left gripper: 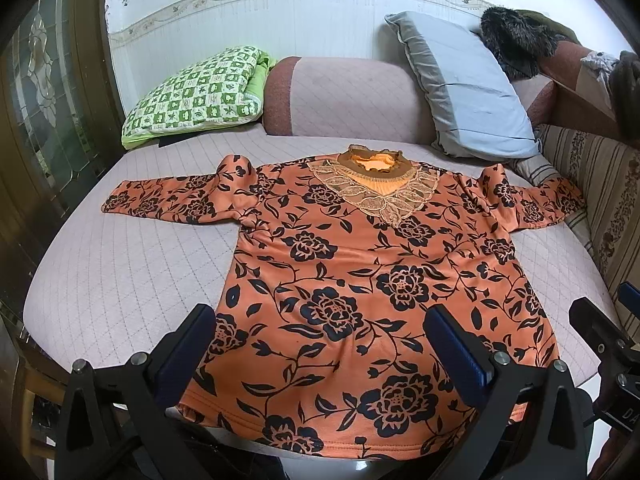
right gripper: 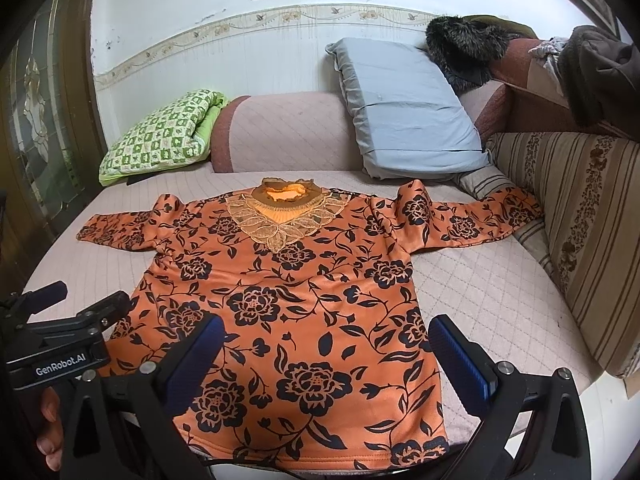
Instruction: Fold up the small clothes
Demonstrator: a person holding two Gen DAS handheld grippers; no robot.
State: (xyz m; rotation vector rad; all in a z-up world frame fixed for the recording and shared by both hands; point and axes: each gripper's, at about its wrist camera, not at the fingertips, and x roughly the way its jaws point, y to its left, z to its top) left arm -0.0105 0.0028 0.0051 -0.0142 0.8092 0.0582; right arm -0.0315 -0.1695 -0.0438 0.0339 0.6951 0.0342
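Because it lies flat just ahead of both pairs of wide-spread, empty jaws, the orange long-sleeved top with black flowers (left gripper: 360, 272) looks soft, light and limp; its hem corners nearest the left gripper (left gripper: 320, 344) and right gripper (right gripper: 326, 350) seem the best holds. Beneath is a pink quilted sofa seat (right gripper: 492, 280); beyond the collar lean a grey-blue pillow (right gripper: 404, 116) and a green checked cushion (left gripper: 196, 92).

We look from two wrist cameras held low at the near edge of the bed (left gripper: 120, 264), both facing forward toward the wall (right gripper: 180, 12). Our left view sits left of the hem of the top (left gripper: 360, 280), our right view further right. Both share the whole top, the pillows and the wall; each catches the other gripper at its edge.
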